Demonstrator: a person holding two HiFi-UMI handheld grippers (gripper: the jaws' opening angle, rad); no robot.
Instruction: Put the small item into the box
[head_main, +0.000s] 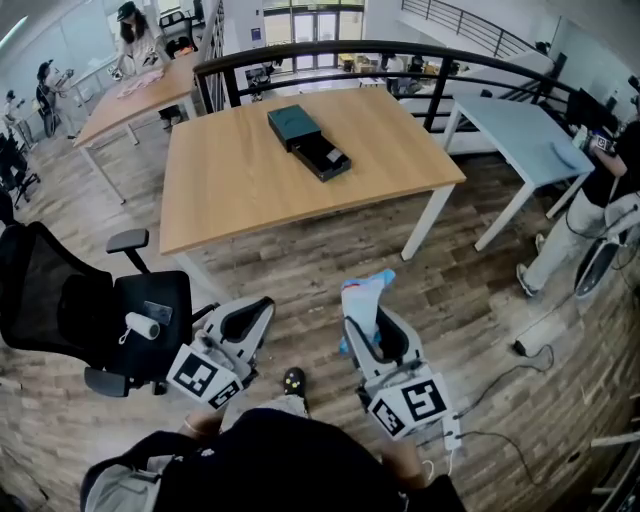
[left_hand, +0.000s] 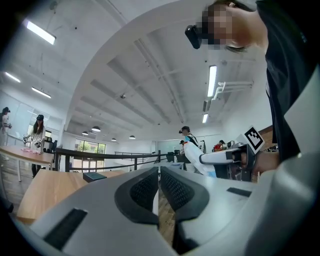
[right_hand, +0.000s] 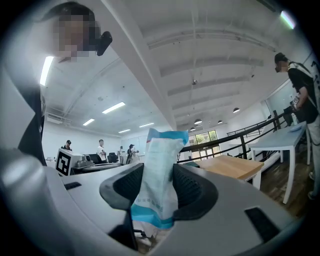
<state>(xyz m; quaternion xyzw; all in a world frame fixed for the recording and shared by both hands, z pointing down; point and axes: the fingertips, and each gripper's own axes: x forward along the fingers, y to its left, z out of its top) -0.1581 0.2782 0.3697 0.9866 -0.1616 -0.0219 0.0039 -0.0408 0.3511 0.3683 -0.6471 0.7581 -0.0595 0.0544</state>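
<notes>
**Packet in my right tool, box well ahead on the bench**

I stand on the wood-plank floor (head_main: 300, 270), short of the large light-wood bench with white legs (head_main: 230, 190) that fills the middle of the head view. A black mesh office chair (head_main: 60, 300) stands at my left, near my left tool.

The flat dark rectangular box (head_main: 308, 142) lies on the far half of the bench, set at a slant to its edges. Its black part touches its teal-grey part end to end.

Both tools hang low over the floor, well apart from the bench and the box. My left tool (left_hand: 159, 187) has its black ribbed pads drawn together with only a sliver of gap and nothing between them. My right tool (right_hand: 158, 192) is clamped on the small white plastic packet with blue ends (right_hand: 161, 155). The packet stands upright between the pads, and its upper blue end rises clear above them.
</notes>
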